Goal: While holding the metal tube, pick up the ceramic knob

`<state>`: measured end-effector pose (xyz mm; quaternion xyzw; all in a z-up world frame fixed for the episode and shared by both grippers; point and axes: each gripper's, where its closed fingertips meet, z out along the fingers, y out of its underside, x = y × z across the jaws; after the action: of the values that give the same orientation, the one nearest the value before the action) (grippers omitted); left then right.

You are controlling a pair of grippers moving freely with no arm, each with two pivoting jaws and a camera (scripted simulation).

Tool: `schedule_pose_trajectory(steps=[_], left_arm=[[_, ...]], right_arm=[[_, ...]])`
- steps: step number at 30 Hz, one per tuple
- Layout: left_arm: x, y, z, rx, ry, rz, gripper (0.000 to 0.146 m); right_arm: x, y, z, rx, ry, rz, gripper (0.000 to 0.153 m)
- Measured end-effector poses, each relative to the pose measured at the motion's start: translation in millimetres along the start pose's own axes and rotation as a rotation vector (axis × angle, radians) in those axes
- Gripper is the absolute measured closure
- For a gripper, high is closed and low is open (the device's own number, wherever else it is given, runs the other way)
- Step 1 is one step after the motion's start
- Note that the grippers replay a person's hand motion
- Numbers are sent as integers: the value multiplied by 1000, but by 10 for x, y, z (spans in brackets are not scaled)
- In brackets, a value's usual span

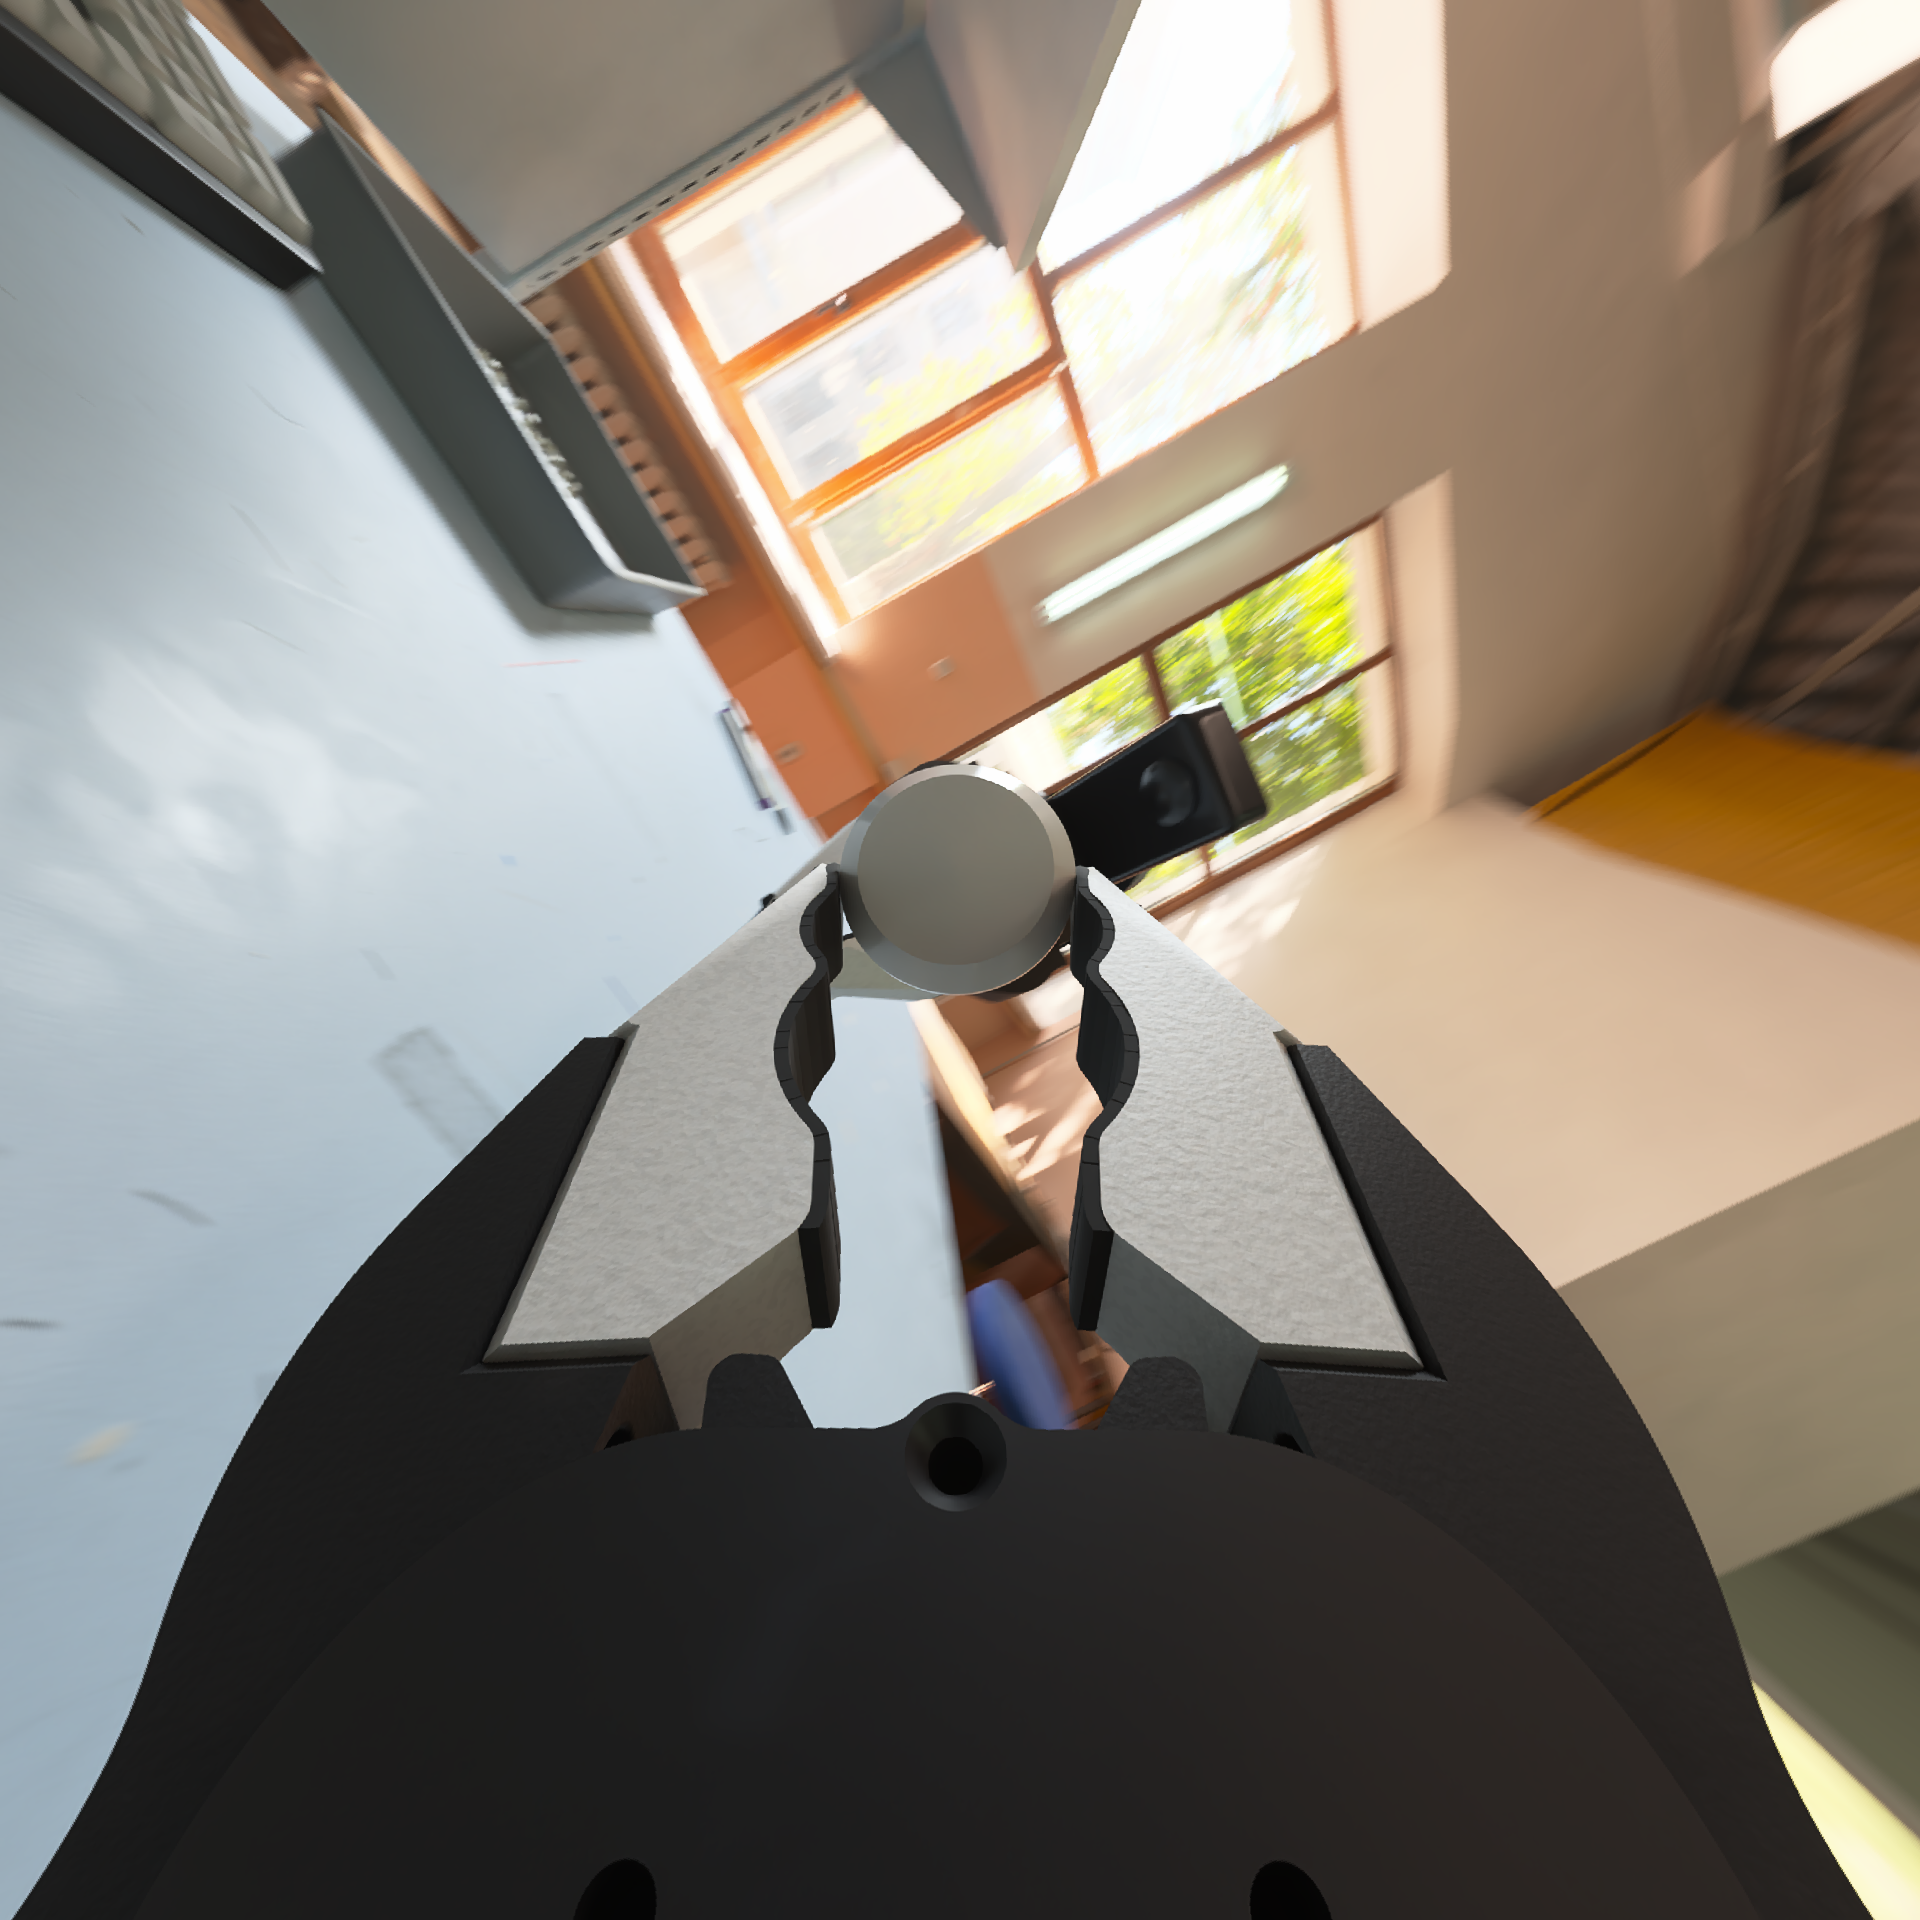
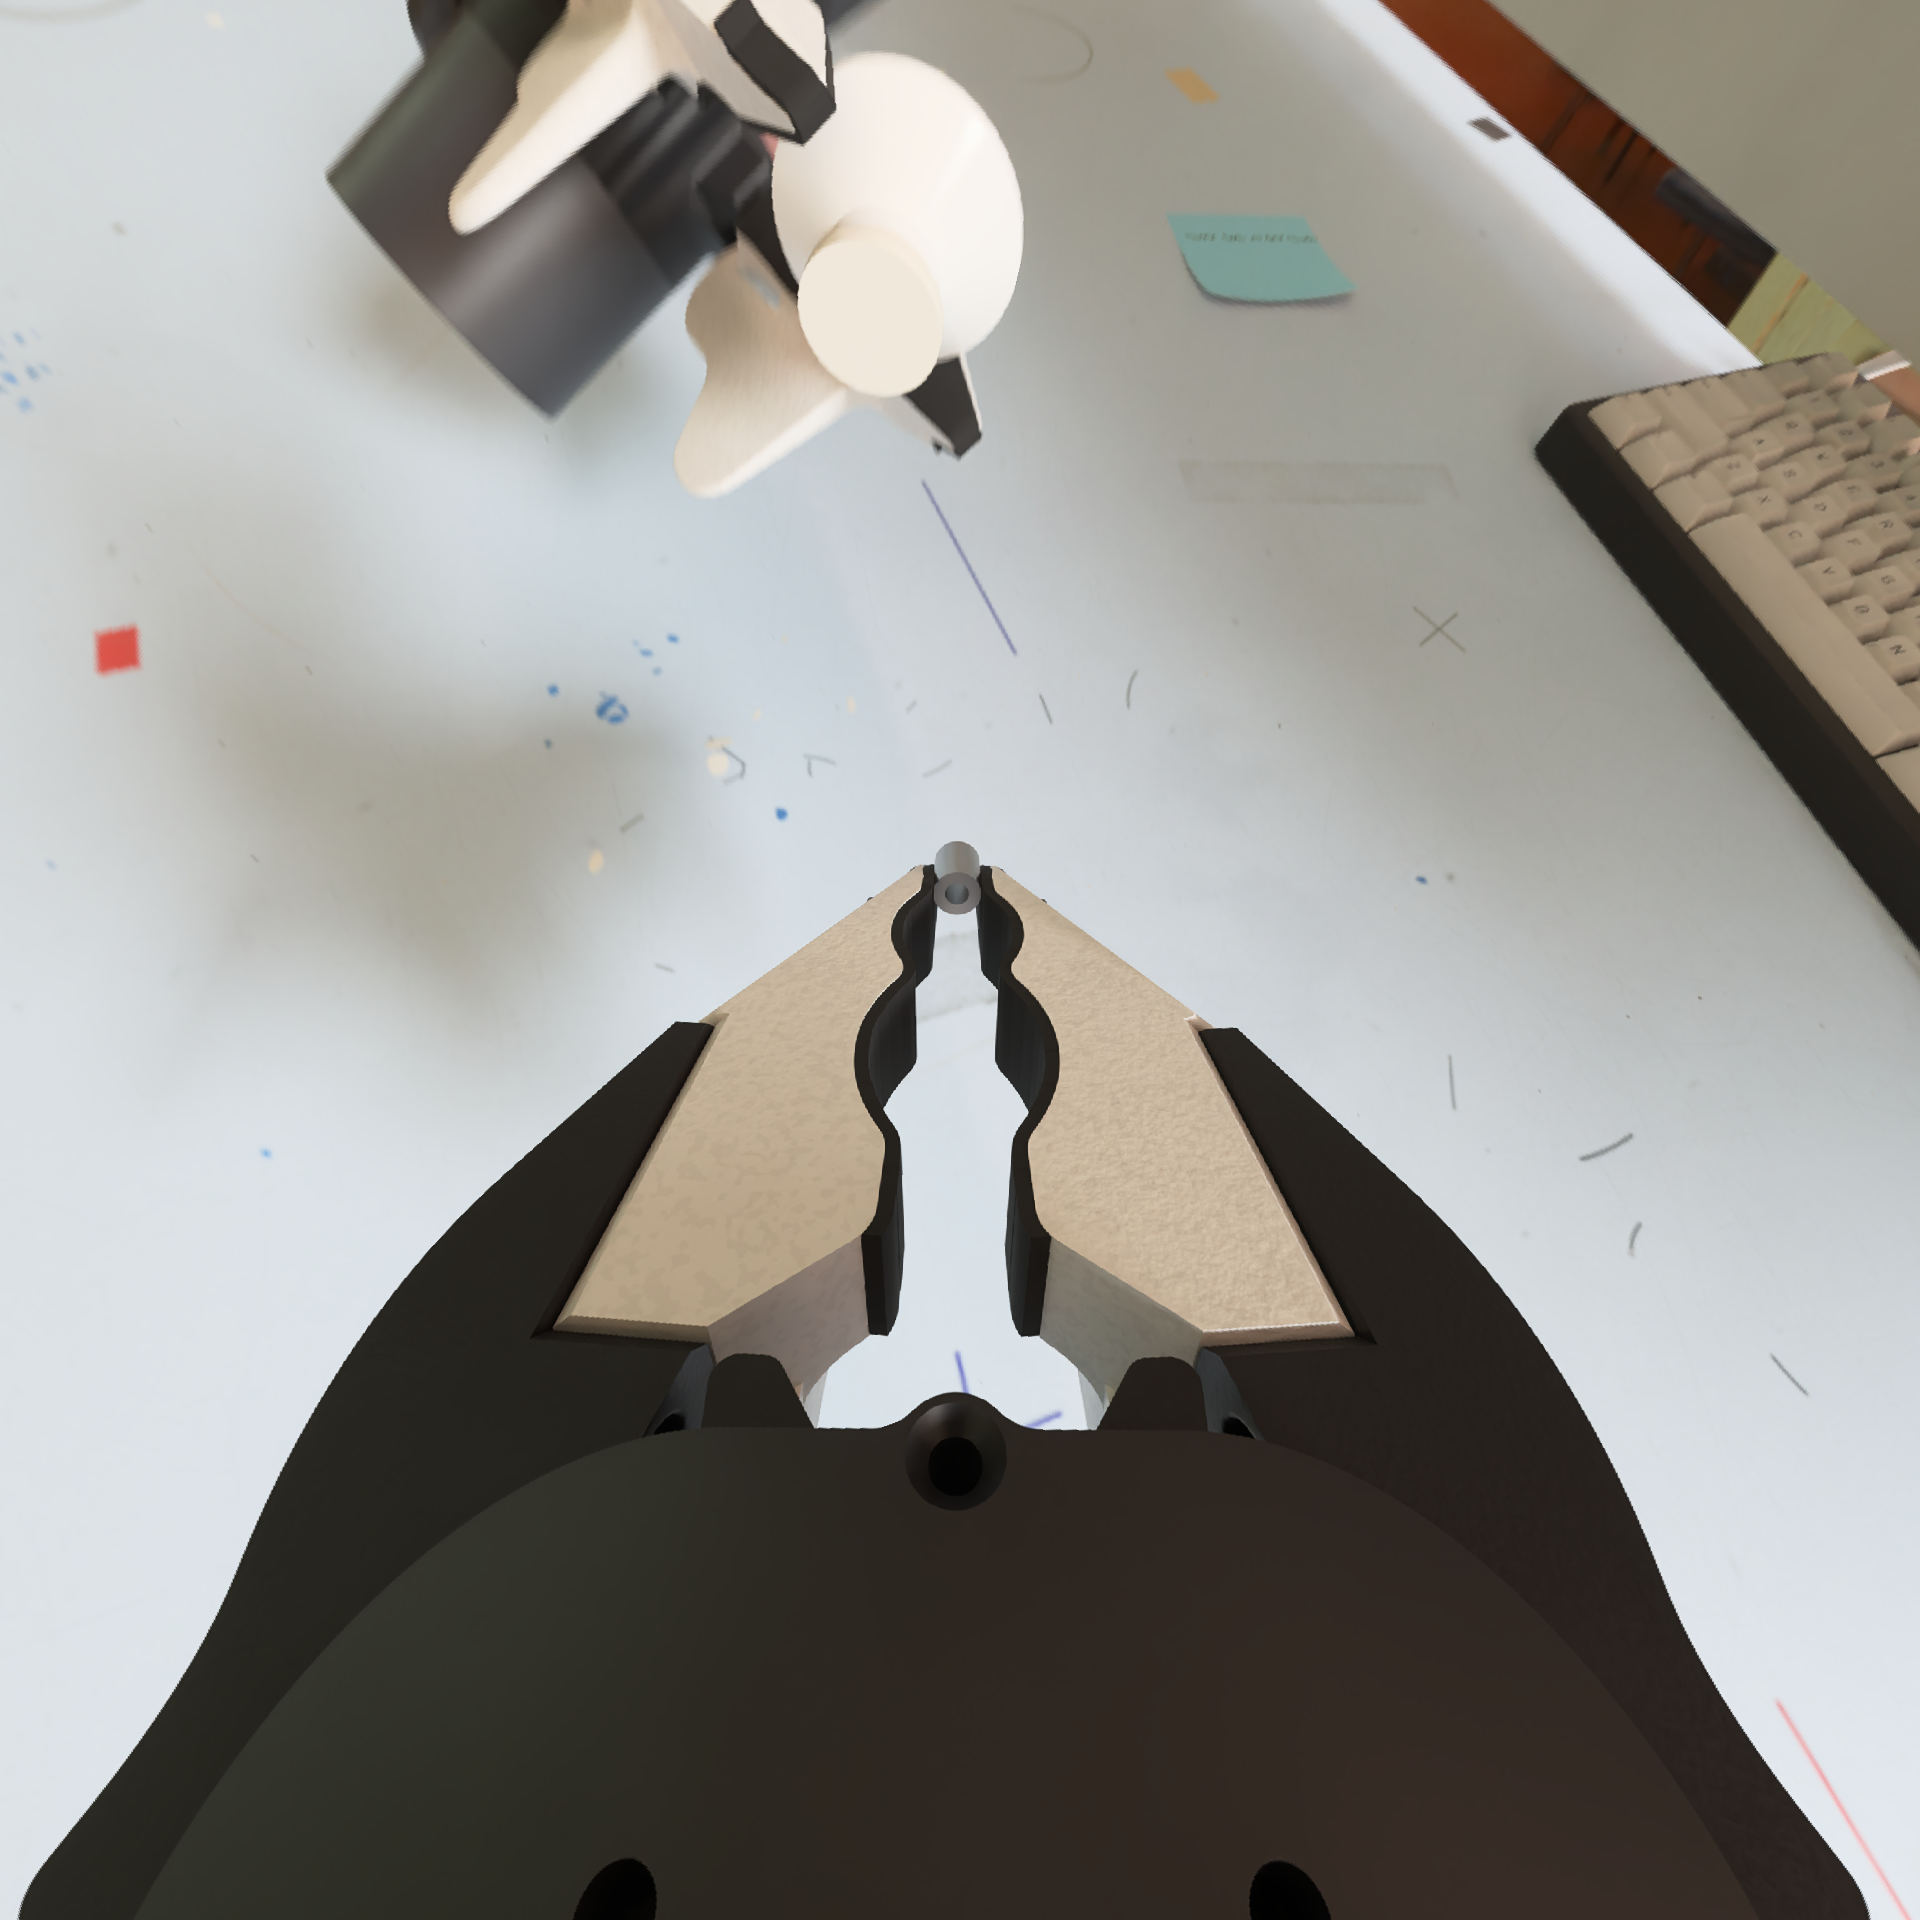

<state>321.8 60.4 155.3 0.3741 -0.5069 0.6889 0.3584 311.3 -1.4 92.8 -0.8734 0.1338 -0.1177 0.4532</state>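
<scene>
Both tongs (image 1: 956,914) (image 2: 957,883) clamped, loaded.

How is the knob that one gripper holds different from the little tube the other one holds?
The knob is cream white; the tube is grey metal. The knob looks far wider than the tube, so the left gripper stands wide around it while the right gripper is nearly closed. The knob's end is solid and flat; the tube's end has a hole. Both are round, pinched at the fingertips, above the white table.

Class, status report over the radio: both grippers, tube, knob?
Right gripper shut on metal tube. Left gripper shut on ceramic knob, lifted off table. Nothing obstructing.
</scene>
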Motion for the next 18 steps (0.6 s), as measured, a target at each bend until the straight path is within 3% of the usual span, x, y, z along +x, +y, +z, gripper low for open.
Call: schedule_pose_trajectory(steps=[5, 18], left_arm=[[109, 13, 40, 74, 110, -158, 102], [24, 68, 48, 74, 127, -224, 102]], right_arm=[[-52, -78, -7, 20, -10, 34, 146], [-51, -86, -77, 47, 27, 34, 146]])
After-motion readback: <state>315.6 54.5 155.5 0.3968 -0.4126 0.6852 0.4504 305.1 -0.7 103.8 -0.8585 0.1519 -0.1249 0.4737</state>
